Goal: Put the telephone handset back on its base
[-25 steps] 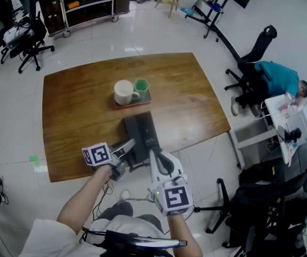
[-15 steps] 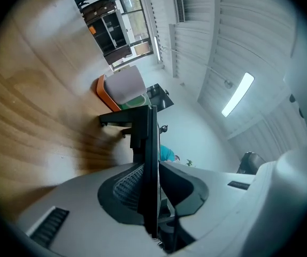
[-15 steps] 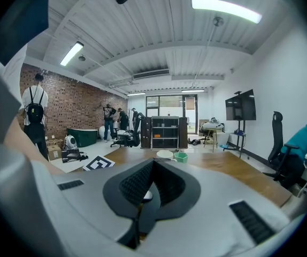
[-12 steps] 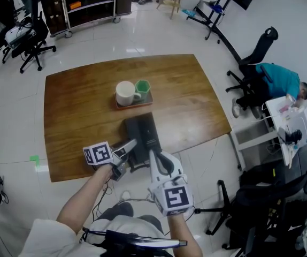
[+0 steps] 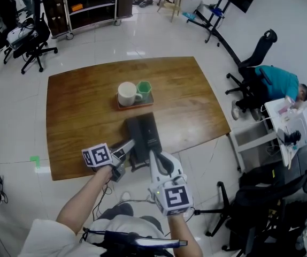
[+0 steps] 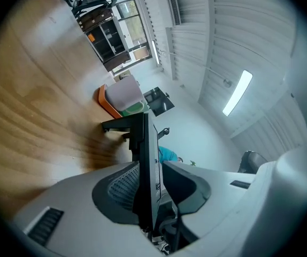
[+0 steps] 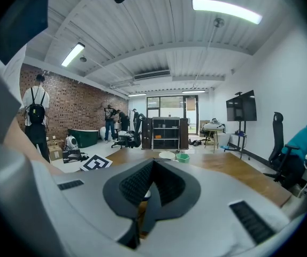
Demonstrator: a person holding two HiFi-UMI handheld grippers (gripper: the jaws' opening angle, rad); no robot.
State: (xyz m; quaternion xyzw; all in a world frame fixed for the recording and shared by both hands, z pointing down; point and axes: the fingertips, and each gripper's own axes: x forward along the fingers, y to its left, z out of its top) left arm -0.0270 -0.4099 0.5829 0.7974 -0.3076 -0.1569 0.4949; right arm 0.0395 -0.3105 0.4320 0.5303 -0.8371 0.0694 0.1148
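A black telephone (image 5: 143, 135) lies near the front edge of the wooden table (image 5: 78, 106). My left gripper (image 5: 131, 144) reaches in at the phone's left side. In the left gripper view a dark, thin part of the phone (image 6: 144, 143) stands edge-on between the jaws. The left pad lies against it, a sliver of gap shows at the right pad, and the jaws are closing. Whether that part is the handset or the base I cannot tell. My right gripper (image 5: 152, 154) is at the phone's front end, shut with nothing in it.
A tray (image 5: 135, 105) with a white mug (image 5: 125, 93) and a green cup (image 5: 143, 87) sits behind the phone. To the right, off the table, a person in teal (image 5: 279, 82) sits by a white side table (image 5: 295, 127). Shelves (image 5: 86, 1) stand at the back.
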